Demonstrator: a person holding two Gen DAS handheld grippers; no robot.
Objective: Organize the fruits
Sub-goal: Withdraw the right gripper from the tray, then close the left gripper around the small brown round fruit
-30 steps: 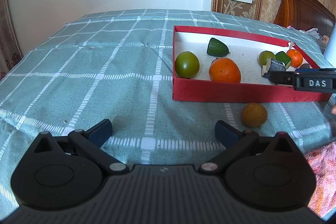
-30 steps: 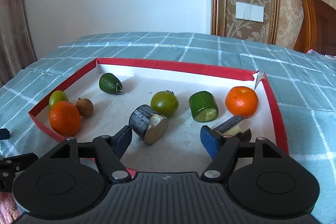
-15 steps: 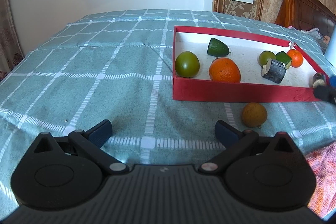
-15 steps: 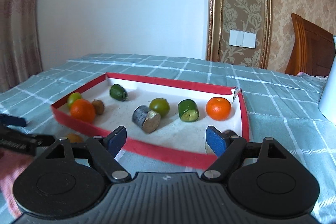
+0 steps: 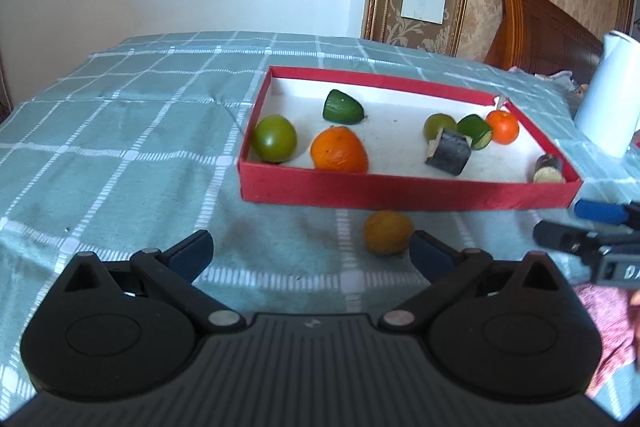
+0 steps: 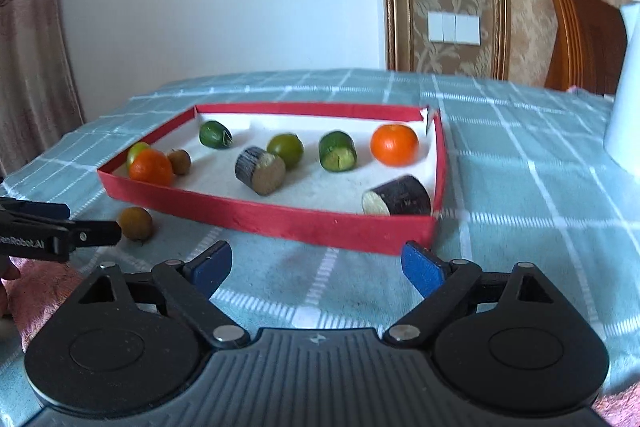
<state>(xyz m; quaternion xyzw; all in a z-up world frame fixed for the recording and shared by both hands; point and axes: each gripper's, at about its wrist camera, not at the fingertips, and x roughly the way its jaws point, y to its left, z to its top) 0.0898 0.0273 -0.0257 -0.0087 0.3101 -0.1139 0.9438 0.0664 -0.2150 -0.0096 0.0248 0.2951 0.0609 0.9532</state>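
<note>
A red tray [image 5: 400, 193] sat on a checked green cloth [image 5: 120, 147] with nearly all the produce inside: two oranges, green fruits and dark cut pieces. One brownish fruit [image 5: 387, 231] lay outside on the cloth, just beside the tray's near wall and towards its left end. The left gripper [image 5: 310, 253] hung low over the cloth with its jaws wide apart and empty, the stray fruit close by its right-hand finger. The right gripper [image 6: 316, 267] was off the tray's near right corner; its jaws had just been opening and stood well apart with nothing between them, and a dark cut piece [image 6: 398, 201] lay in that corner of the tray.

The stray fruit looked to be the left gripper's job. Doing it well probably meant shifting sideways until the fruit sat centred between the open jaws, dropping low enough to close at its widest part, then squeezing gently, as a round fruit could roll or squirt out. The lift would need to clear the red wall before release onto bare tray floor. The right gripper did best keeping clear.
</note>
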